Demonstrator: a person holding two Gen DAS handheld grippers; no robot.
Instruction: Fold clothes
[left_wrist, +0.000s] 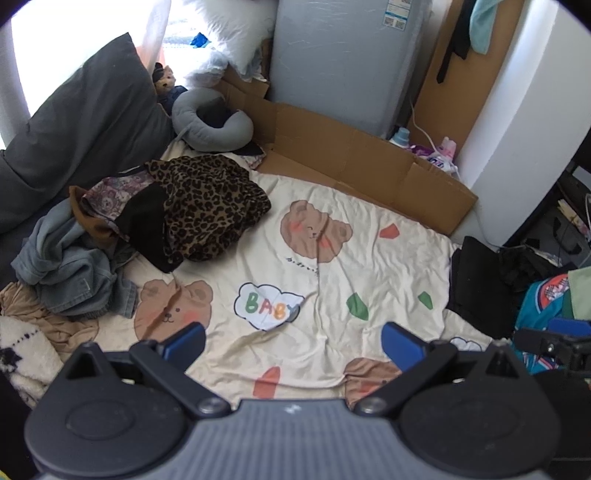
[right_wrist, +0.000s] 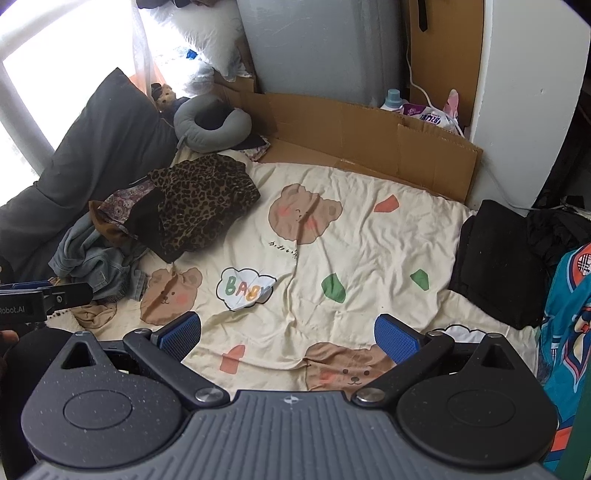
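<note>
L gripper (left_wrist: 293, 341): jaws spread wide, nothing btwn them, tilted down over the bed. R gripper (right_wrist: 288, 332): jaws spread wide too, empty, above the same sheet (left_wrist: 332, 258). Blue pads (right_wrist: 395, 338) clear of the fabric in both views.

Under both: cream sheet w/ bear heads and a "BABY" cloud (left_wrist: 267, 304), wrinkled, bare in the middle.

Clothes pile (left_wrist: 147, 229) sits at the sheet's left side, unfolded: leopard-print piece (left_wrist: 210, 206) on top, black piece (left_wrist: 147, 225) against it, floral fabric behind, denim (left_wrist: 74, 273) in front, tan cloth and a white fuzzy item at the near left edge. Pile is well apart from both grippers.

Right edge: black folded stack (right_wrist: 495, 262), teal printed garment (right_wrist: 569, 332) beside it.

Far side: flat cardboard (left_wrist: 354, 158) along the sheet, grey neck pillow (left_wrist: 210, 122), dark pillow (left_wrist: 85, 122), small bear toy (left_wrist: 164, 77), grey appliance (left_wrist: 332, 59), bottles by the wall.
</note>
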